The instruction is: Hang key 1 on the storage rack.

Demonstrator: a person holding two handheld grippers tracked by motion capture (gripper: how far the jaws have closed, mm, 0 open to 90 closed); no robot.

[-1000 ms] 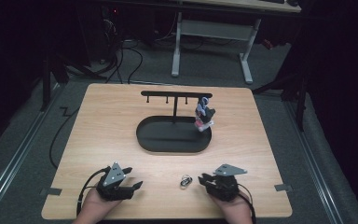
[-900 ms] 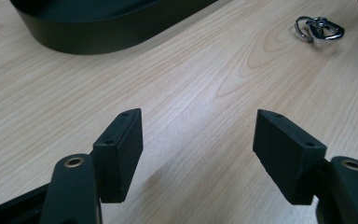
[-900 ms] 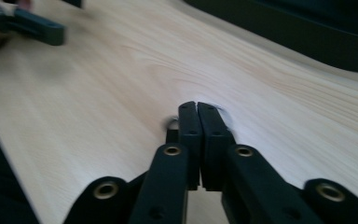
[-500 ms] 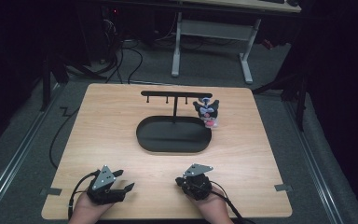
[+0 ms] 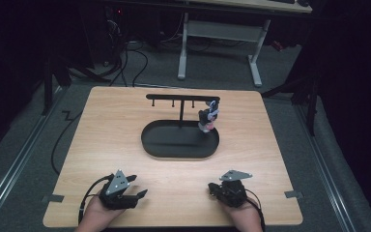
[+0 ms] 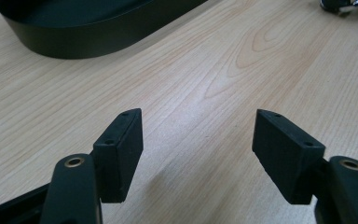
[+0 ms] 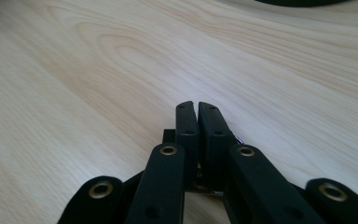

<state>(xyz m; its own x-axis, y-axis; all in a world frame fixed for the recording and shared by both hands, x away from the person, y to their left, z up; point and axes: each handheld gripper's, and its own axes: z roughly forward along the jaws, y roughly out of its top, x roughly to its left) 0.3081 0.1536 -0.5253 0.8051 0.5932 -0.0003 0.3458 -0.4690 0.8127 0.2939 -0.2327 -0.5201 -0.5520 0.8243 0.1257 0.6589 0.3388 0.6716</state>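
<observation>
Right gripper (image 5: 216, 191) sliding back toward 5 o'clock, fingers (image 7: 186, 122) pinching narrow on something tiny | left gripper (image 5: 136, 188) idling wide at 7 o'clock | keychain (image 5: 207, 117) hanging on rack (image 5: 181, 98) | progress unclear

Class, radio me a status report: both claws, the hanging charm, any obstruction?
Left claw open, low over table. Right claw shut. Charm hangs from rack's right end over tray. No obstruction seen.

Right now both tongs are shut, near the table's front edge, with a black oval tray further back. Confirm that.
Not quite. The left gripper view shows the left tongs wide open over bare wood; just the right tongs are shut. The tray is as stated.
</observation>
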